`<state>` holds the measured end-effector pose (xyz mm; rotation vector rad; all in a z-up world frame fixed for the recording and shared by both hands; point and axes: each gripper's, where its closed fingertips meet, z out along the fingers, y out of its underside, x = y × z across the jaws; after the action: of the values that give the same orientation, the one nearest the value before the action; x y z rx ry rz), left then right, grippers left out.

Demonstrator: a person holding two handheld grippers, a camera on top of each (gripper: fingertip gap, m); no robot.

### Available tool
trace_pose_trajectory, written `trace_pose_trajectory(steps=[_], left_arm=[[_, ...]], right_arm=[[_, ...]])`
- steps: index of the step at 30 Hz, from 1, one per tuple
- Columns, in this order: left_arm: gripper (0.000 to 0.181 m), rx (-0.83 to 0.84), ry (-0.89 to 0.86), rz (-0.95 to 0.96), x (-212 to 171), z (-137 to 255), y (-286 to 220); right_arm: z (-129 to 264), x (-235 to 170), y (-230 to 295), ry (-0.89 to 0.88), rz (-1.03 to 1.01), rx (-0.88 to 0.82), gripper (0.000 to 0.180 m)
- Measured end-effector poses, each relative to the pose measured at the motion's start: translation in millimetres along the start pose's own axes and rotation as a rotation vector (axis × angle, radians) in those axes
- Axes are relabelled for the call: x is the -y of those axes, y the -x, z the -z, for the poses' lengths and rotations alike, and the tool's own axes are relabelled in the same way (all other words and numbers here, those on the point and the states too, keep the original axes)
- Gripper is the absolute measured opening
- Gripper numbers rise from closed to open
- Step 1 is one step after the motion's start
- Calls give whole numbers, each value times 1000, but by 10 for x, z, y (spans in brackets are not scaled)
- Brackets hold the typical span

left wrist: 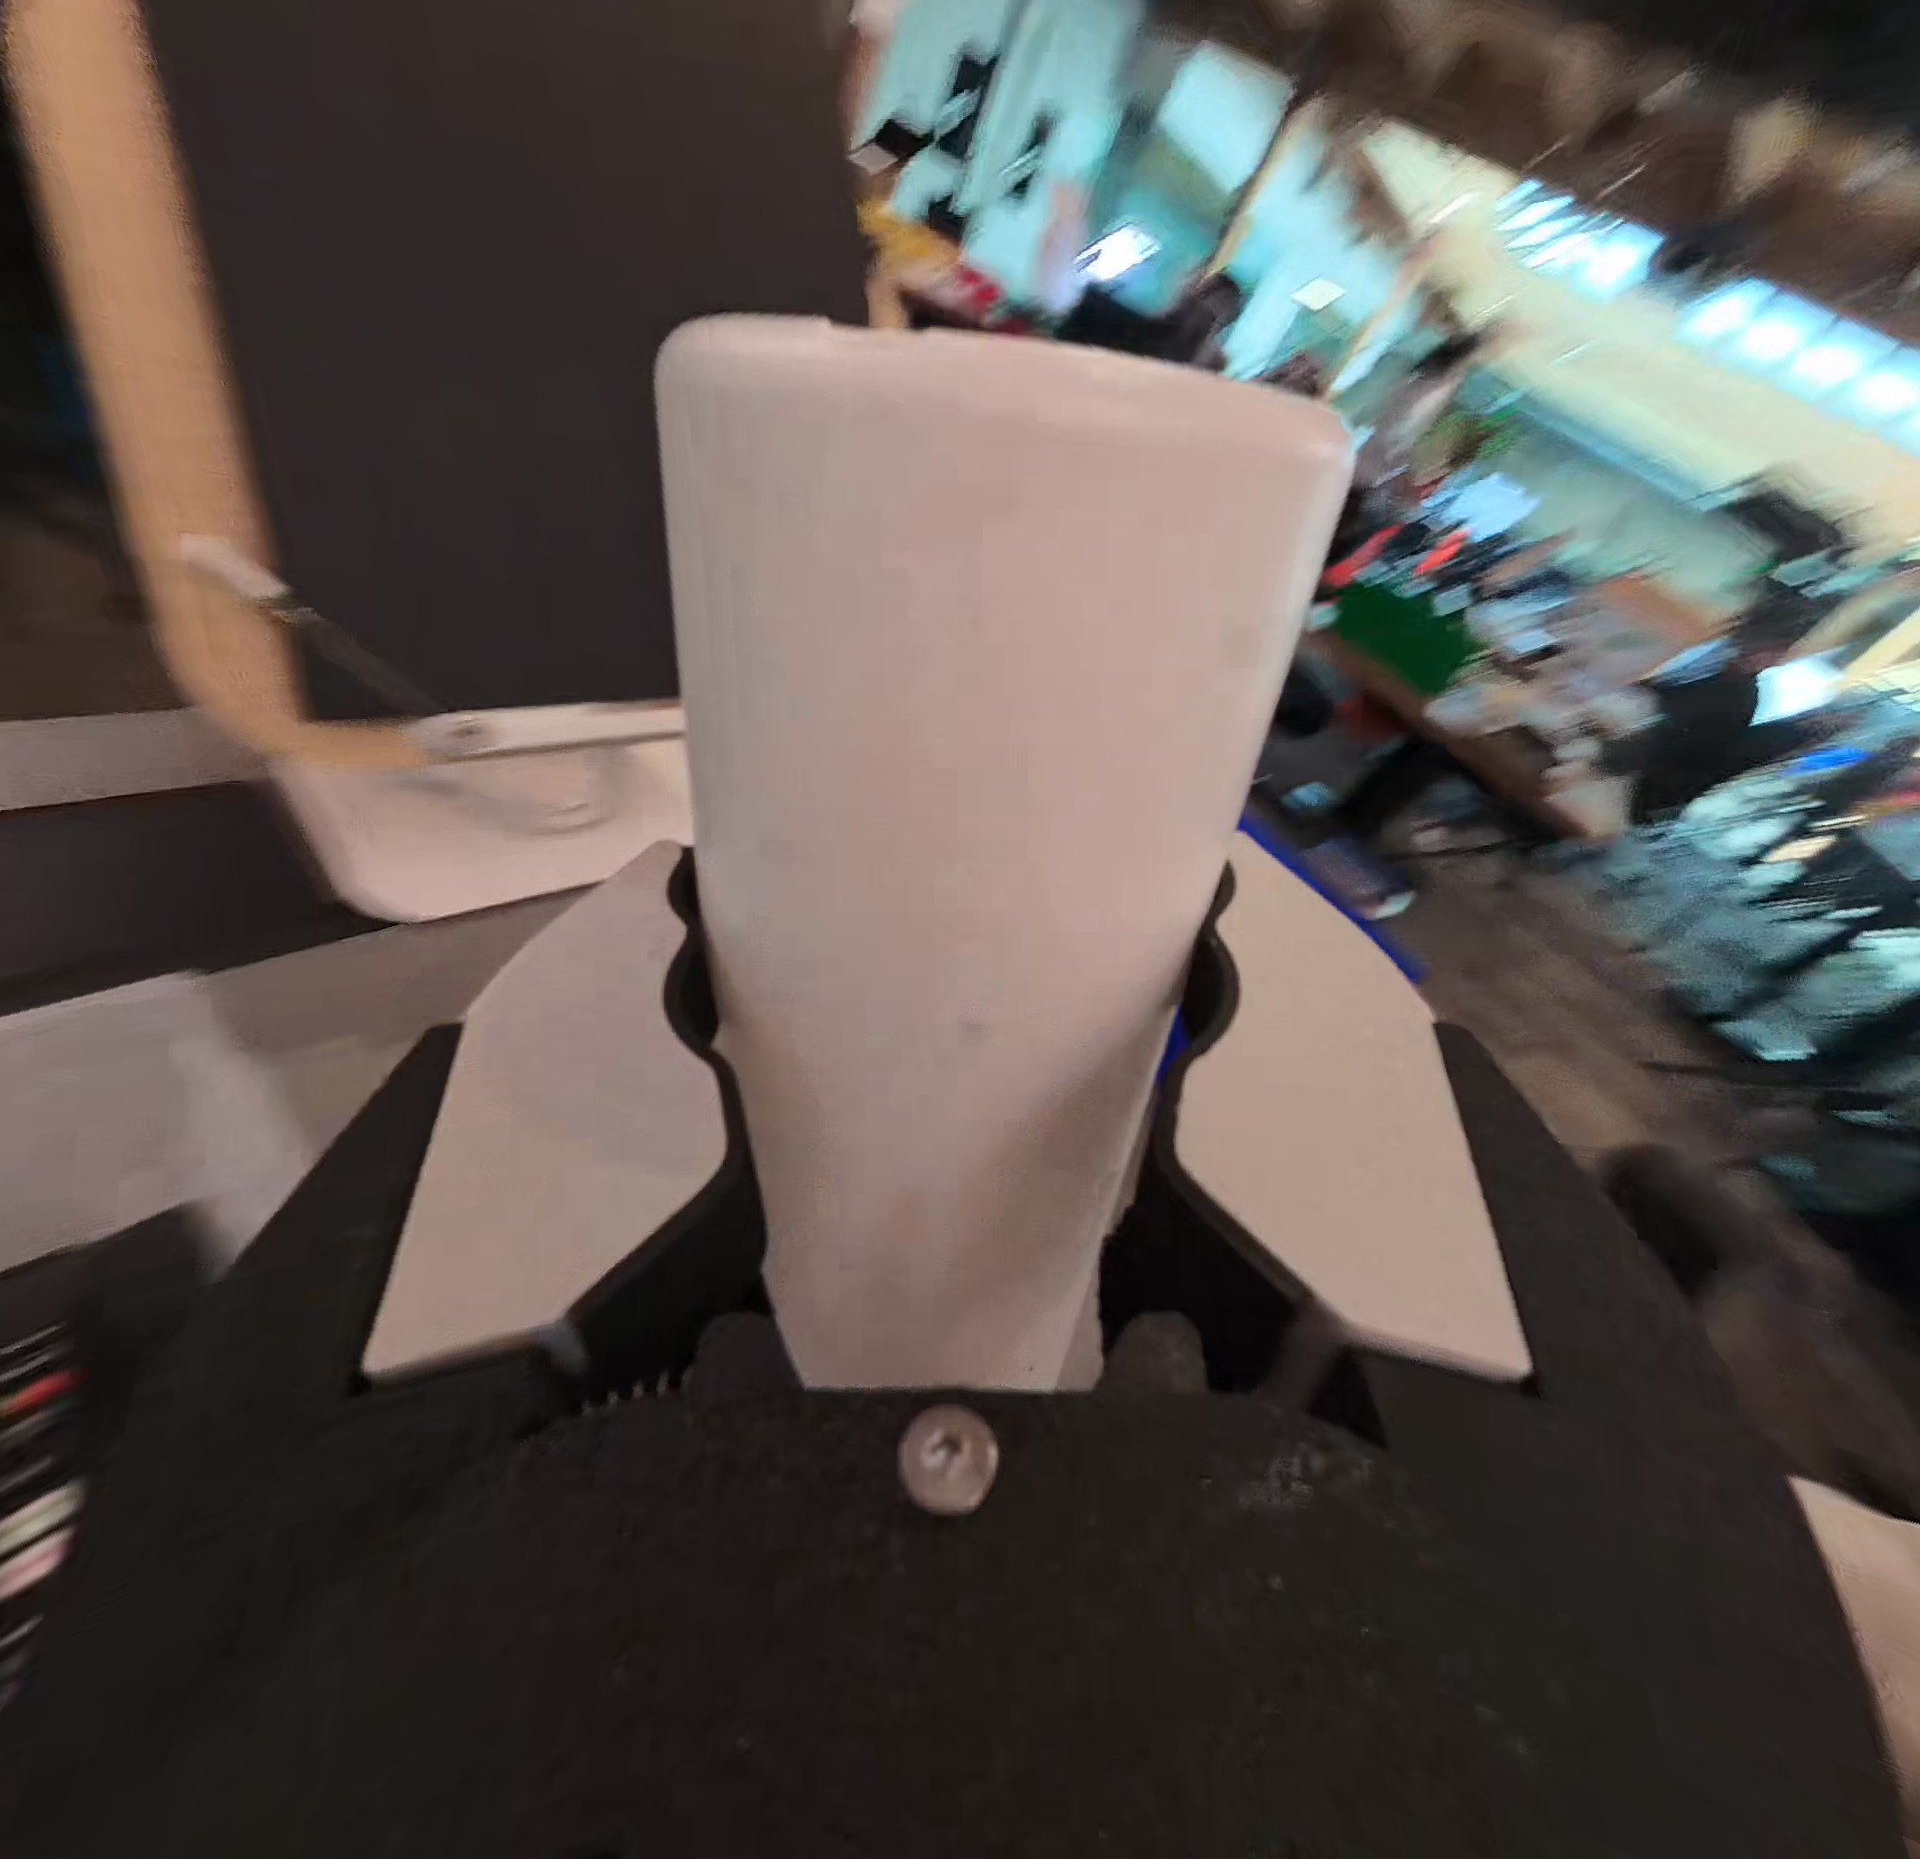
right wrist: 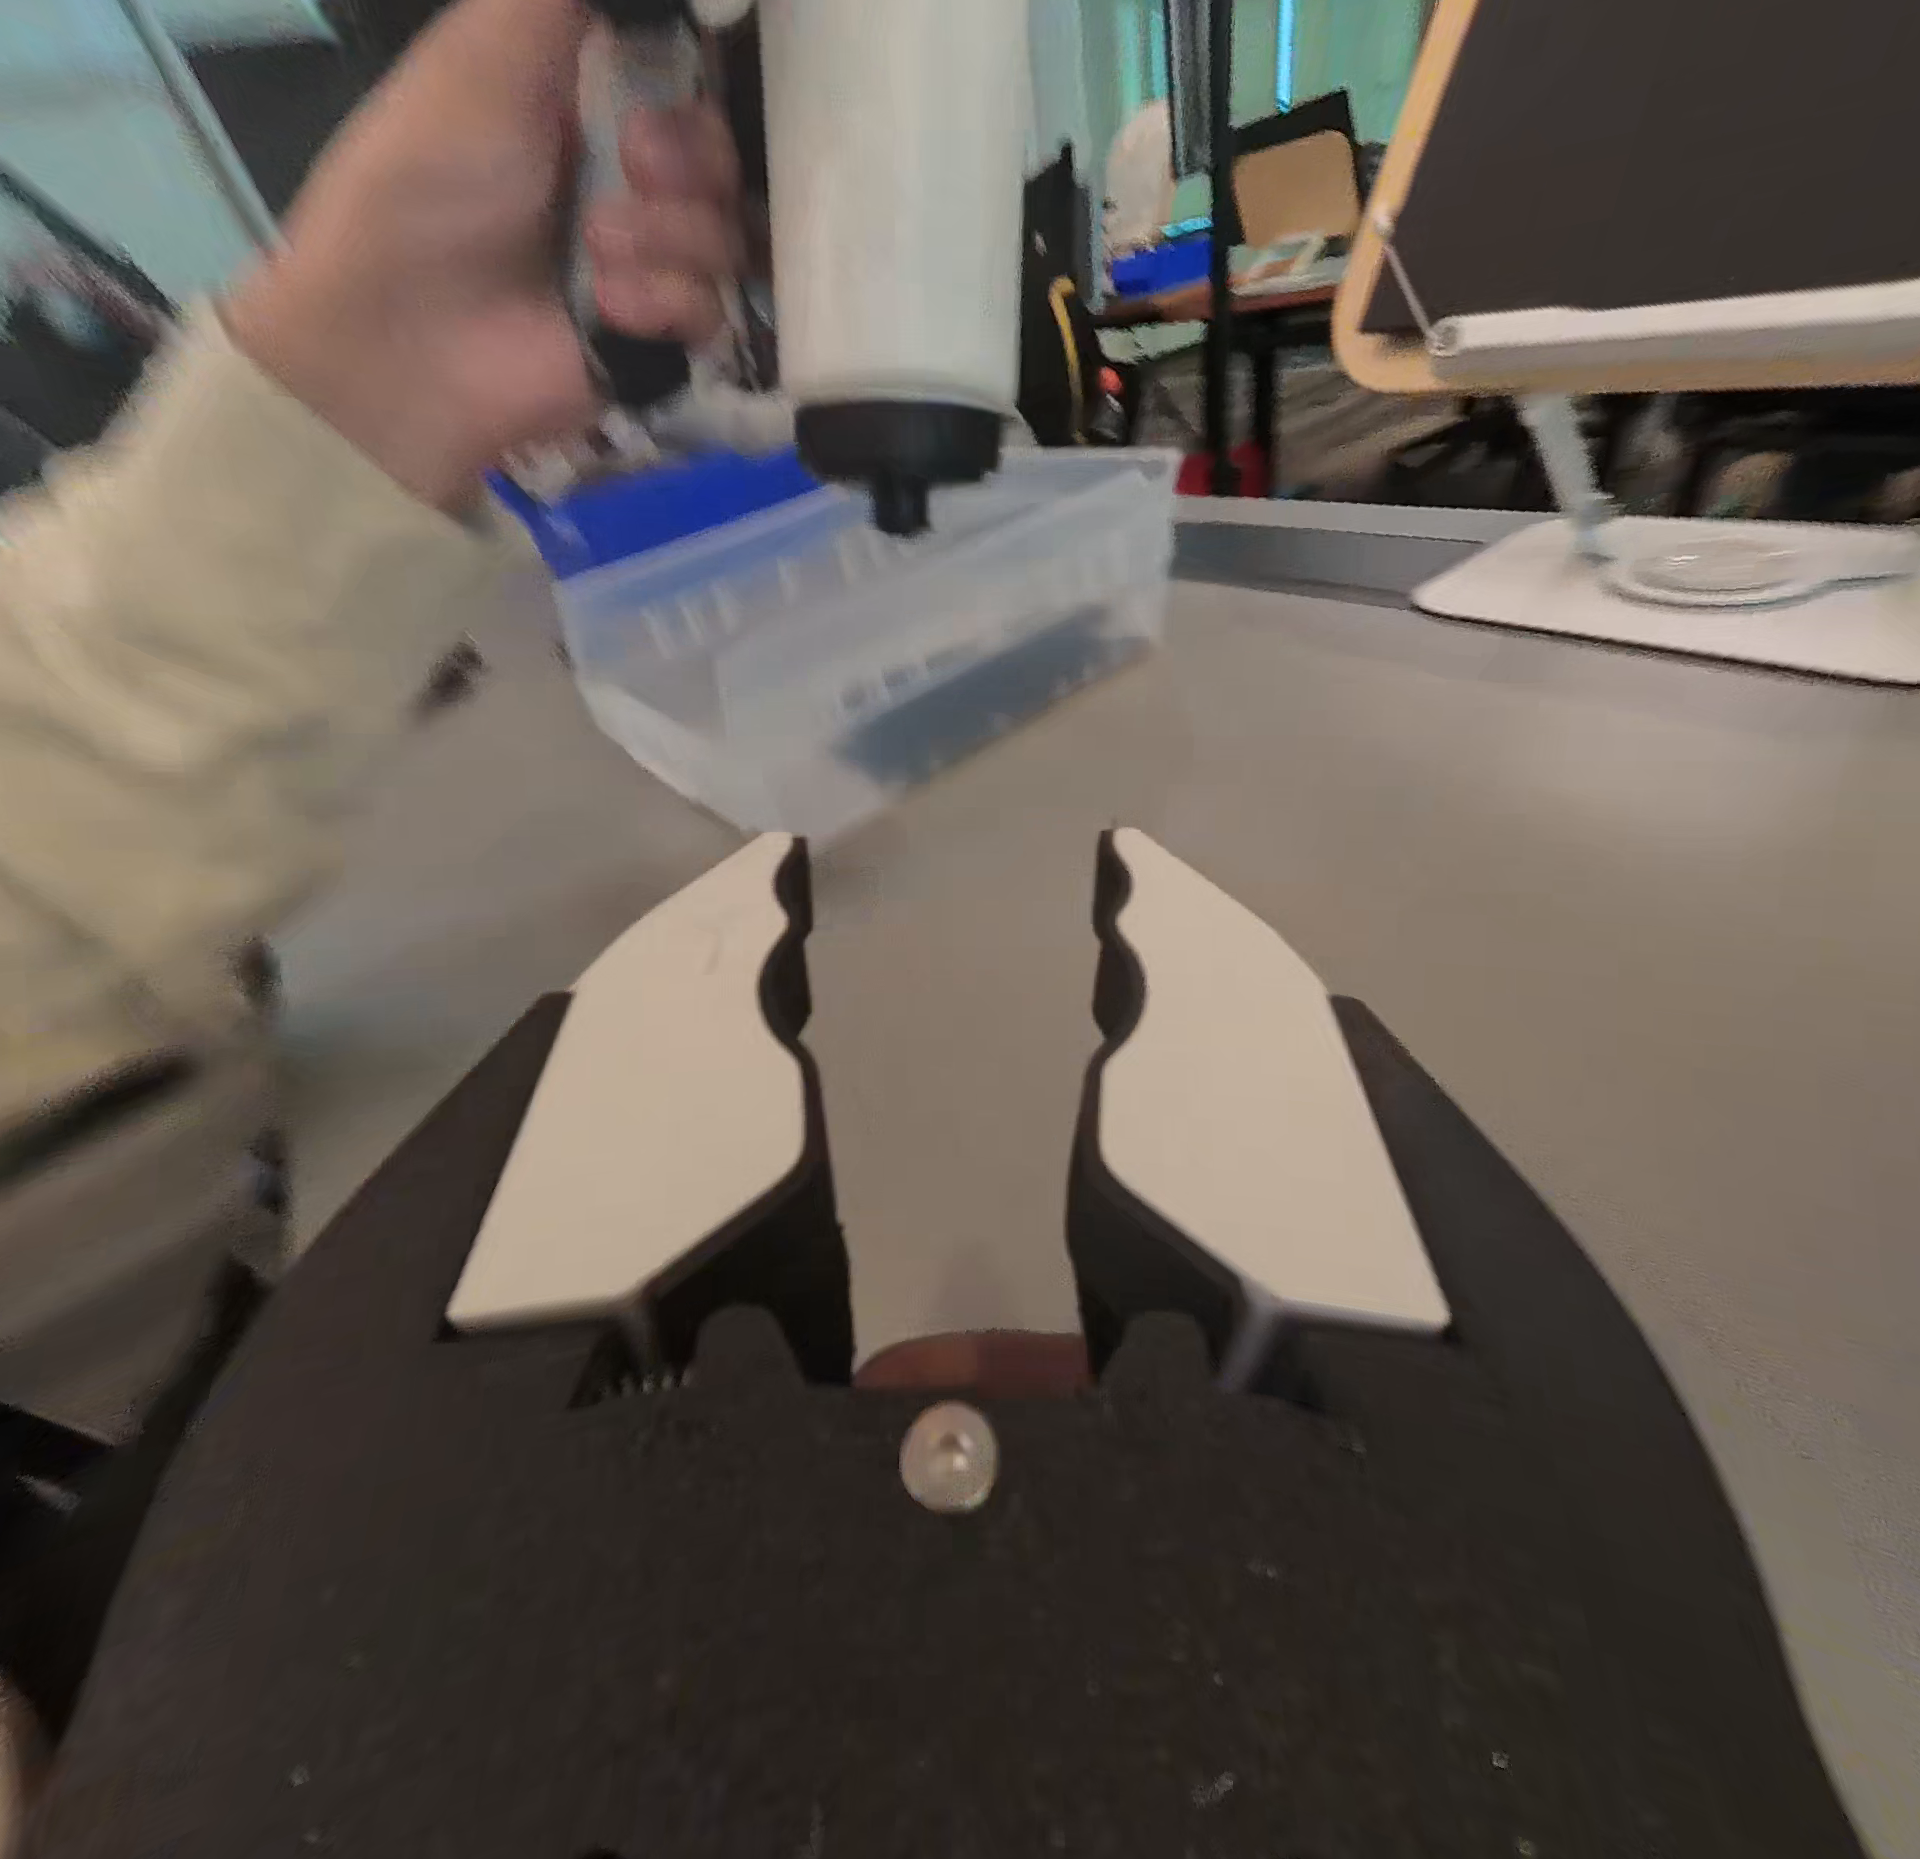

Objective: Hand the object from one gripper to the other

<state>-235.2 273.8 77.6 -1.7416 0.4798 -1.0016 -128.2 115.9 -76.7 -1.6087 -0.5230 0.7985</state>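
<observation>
Object: white bottle [left wrist: 987,770], clamped low in the left gripper [left wrist: 951,978]; most of its body sticks out past the fingertips, which leaves free length for a second grasp.
Left jaws: closed on the bottle, black pads touching both its sides.
Same bottle, right wrist view: bottle [right wrist: 899,168] hangs cap-down in the air, black cap [right wrist: 902,443] lowest, above a clear box [right wrist: 883,656] on the table [right wrist: 1455,874].
Hand: a hand [right wrist: 436,240] in a pale sleeve grips the left tool's handle, just beside the bottle; it is heavily blurred.
Right gripper [right wrist: 951,874]: empty, jaws parted to a middling gap, aimed across the table, well short of and below the bottle.
Gap: looks near the bottle's width, though I cannot tell for sure.
Step, by my reading: approach before the handover; no second grip yet.
Next move calls for: raising the right gripper to the bare body between cap and left fingers, closing there, then releasing the left.
Risk: smooth round body may slip or tilt if the left lets go early.
Background: dark board [right wrist: 1662,126] on a white stand, clutter behind.
</observation>
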Motion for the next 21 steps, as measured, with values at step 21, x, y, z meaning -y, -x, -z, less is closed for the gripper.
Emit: trace_pose_trajectory(steps=[21], left_arm=[[87,-567,-146,228,-243,-353,-1273]], right_arm=[[-256,1128,-96,-549,-664,405,94]])
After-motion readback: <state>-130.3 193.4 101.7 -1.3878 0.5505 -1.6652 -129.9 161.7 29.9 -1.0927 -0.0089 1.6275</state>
